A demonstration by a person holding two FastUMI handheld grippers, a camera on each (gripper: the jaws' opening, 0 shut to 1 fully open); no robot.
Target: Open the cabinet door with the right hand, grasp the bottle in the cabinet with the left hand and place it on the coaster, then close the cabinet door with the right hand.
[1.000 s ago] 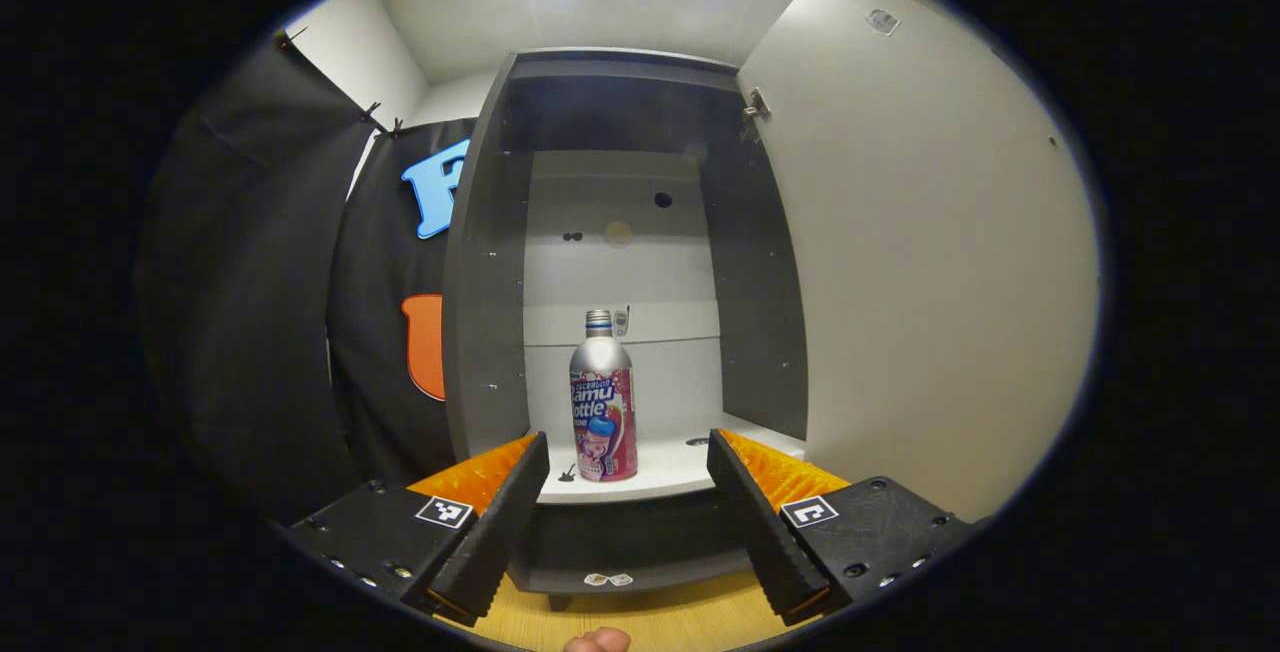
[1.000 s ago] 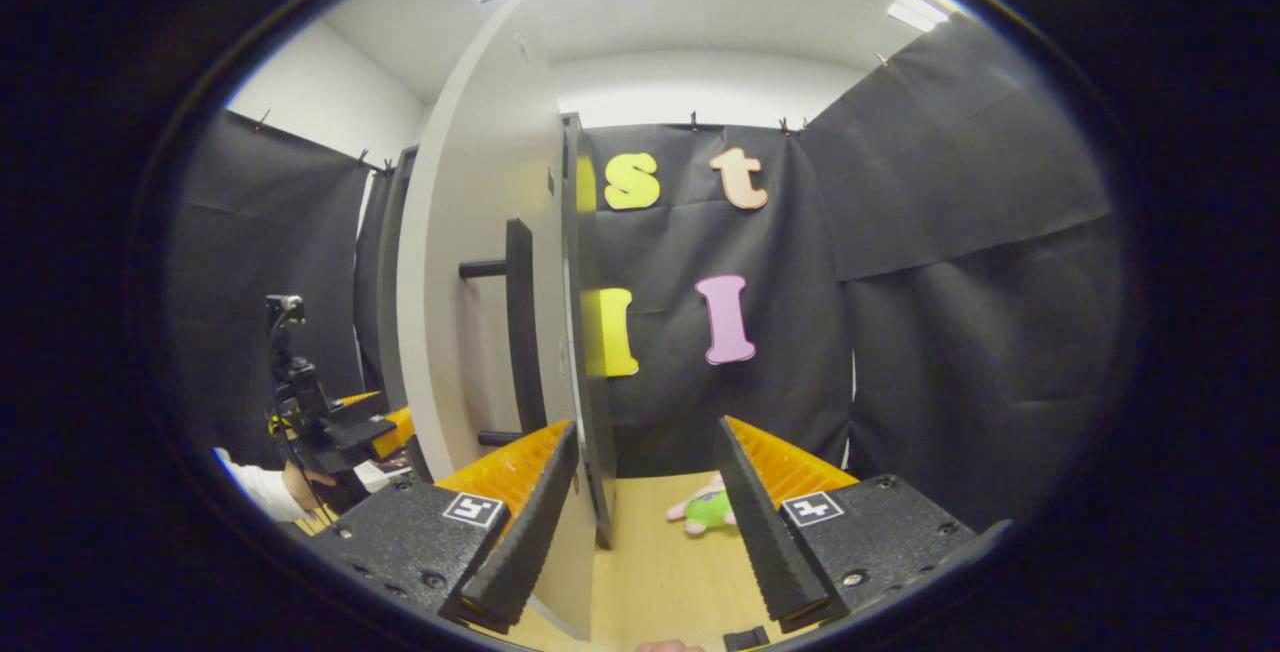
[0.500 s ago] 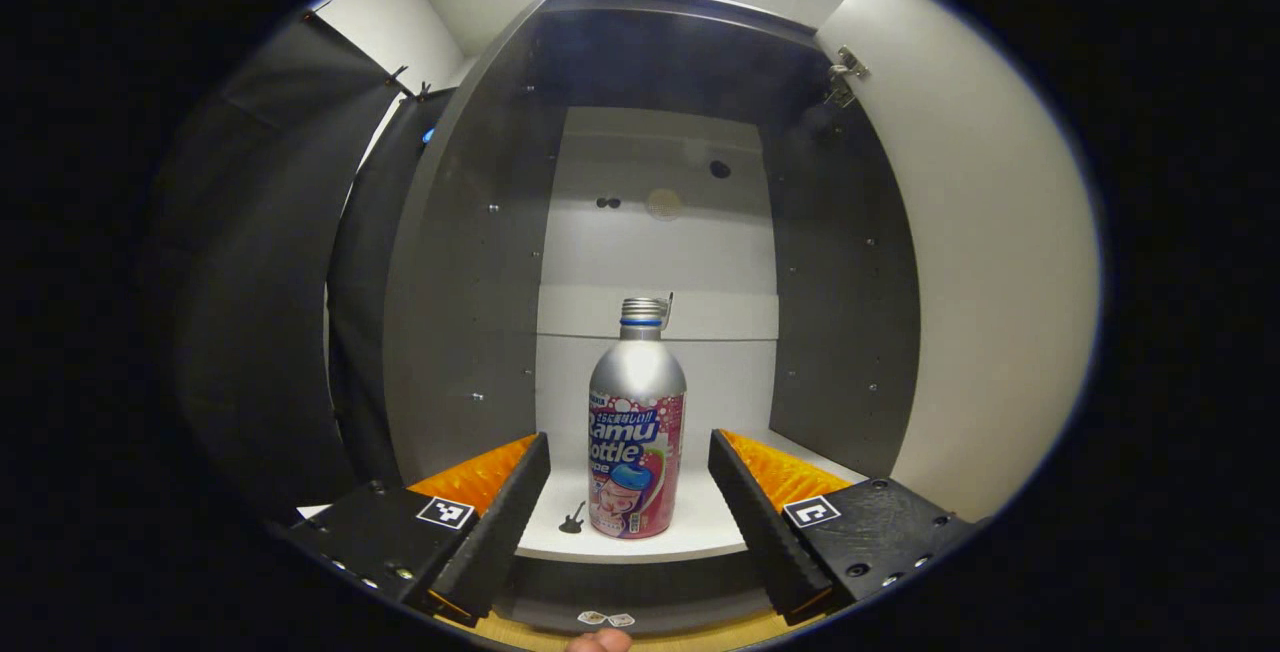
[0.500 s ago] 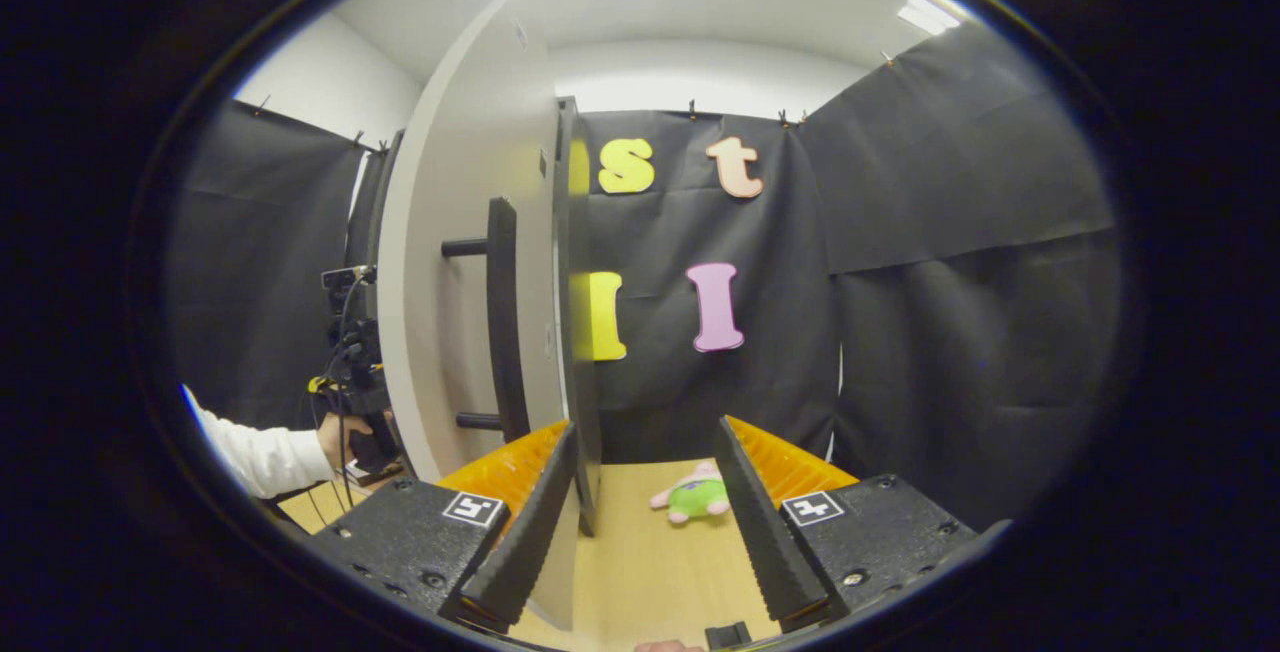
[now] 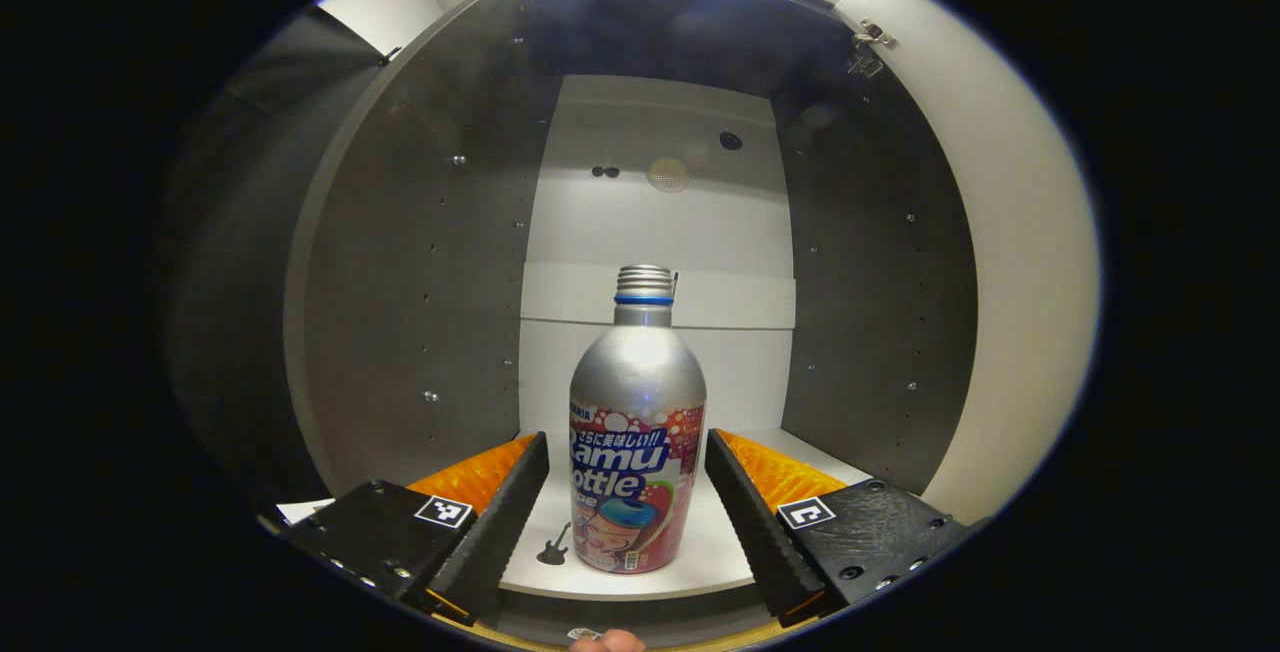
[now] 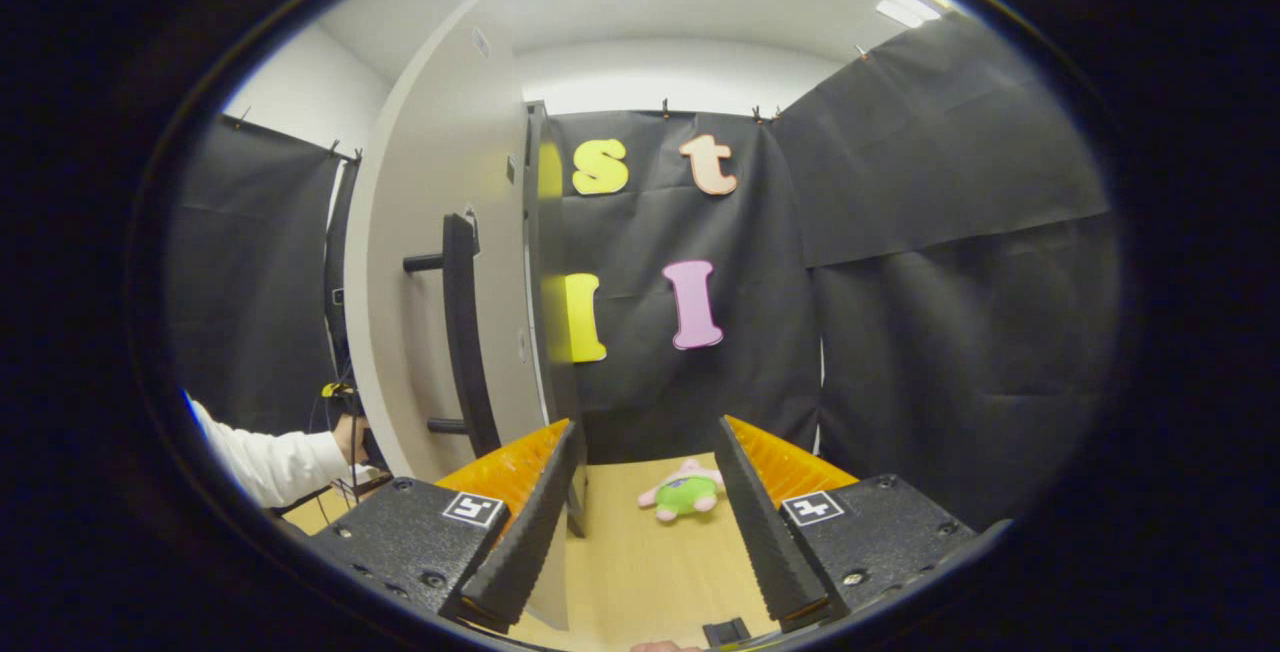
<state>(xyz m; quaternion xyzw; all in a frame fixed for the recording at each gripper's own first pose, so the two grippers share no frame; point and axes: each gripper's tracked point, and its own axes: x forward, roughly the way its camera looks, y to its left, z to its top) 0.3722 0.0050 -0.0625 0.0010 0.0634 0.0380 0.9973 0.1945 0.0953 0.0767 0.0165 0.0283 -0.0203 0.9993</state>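
The bottle [image 5: 637, 432] stands upright on the cabinet's white shelf [image 5: 715, 557]; a plush toy [image 6: 683, 494] lies on the wooden table [image 6: 640, 572].

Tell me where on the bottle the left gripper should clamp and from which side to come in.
Clamp the bottle on its straight labelled body, below the rounded shoulder, coming in level from the open cabinet front. It stands upright between the open left gripper fingers, so a squeeze across the wide middle probably holds best; the neck looks narrow and slippery.

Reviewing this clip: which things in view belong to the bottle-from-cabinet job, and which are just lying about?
Part of the job:
- bottle, upright on the cabinet shelf
- cabinet door, swung open, with its handle
- left gripper, jaws open either side of the bottle
- right gripper, jaws open

Lying about:
- plush toy on the table
- small guitar-shaped sticker on the shelf
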